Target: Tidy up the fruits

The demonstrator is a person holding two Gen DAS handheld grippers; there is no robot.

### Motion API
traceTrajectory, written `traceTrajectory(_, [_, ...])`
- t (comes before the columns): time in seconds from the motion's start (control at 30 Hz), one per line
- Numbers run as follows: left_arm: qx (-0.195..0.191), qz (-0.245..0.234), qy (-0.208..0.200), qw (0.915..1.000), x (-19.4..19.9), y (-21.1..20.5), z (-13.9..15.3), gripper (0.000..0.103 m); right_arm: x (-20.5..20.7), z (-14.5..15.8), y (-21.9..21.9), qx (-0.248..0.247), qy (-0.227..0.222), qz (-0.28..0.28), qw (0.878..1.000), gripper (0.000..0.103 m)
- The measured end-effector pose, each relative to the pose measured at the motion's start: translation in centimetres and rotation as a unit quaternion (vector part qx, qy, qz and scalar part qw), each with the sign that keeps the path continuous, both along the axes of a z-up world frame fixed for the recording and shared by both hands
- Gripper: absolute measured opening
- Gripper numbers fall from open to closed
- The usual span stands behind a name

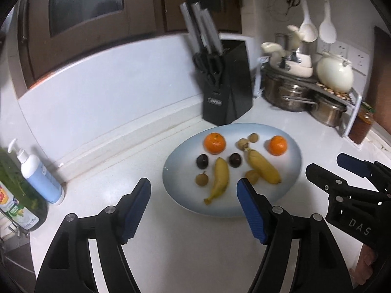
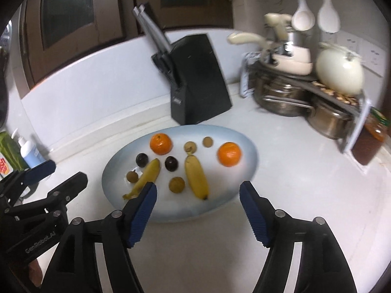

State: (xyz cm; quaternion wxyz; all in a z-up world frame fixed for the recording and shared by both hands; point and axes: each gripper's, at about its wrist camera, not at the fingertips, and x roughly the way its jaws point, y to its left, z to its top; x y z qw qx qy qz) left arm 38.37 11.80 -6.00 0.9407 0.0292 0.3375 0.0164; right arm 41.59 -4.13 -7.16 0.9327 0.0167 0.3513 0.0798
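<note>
Now | left claw [image 1: 193, 190] open, empty | plate [image 1: 288, 185] near edge under tip

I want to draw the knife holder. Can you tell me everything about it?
The knife block is black, matte and angular, wider at its foot, with a small label low on its front. It stands upright on the white counter behind the plate, apart from it. Grey knife handles and black scissors stick out of its slanted top.
</note>
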Motion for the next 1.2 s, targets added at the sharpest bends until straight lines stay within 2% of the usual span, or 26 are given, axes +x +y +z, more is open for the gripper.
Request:
traceTrajectory(0.27, [-0.001, 0.004, -0.04, 0.9992, -6.3, -2.9, 2.1, 0.078, -6.6, 2.0, -3.5, -0.004, -0.023, -0.017, 1.0, 0.075])
traceTrajectory(0.4, [-0.002, 0.001, -0.055, 0.9985, -9.9, -4.9, 3.0, 0.08, -10.5, 2.9, -5.7, -0.002, -0.04, -0.036, 0.999, 0.082])
traceTrajectory(0.73, [0.005, -0.017, -0.08, 0.9966, -17.6, -9.5, 4.7, 0.084, -19.6, 4.8, -10.9, -0.006, -0.063, -0.063, 0.996, 0.083])
traceTrajectory(1.2, [0.003, -0.041, -0.102, 0.994, -25.3, -13.3, 6.5, 0.089, -27.7, 6.8, -15.3, -0.013, -0.085, -0.102, 0.991, 0.083])
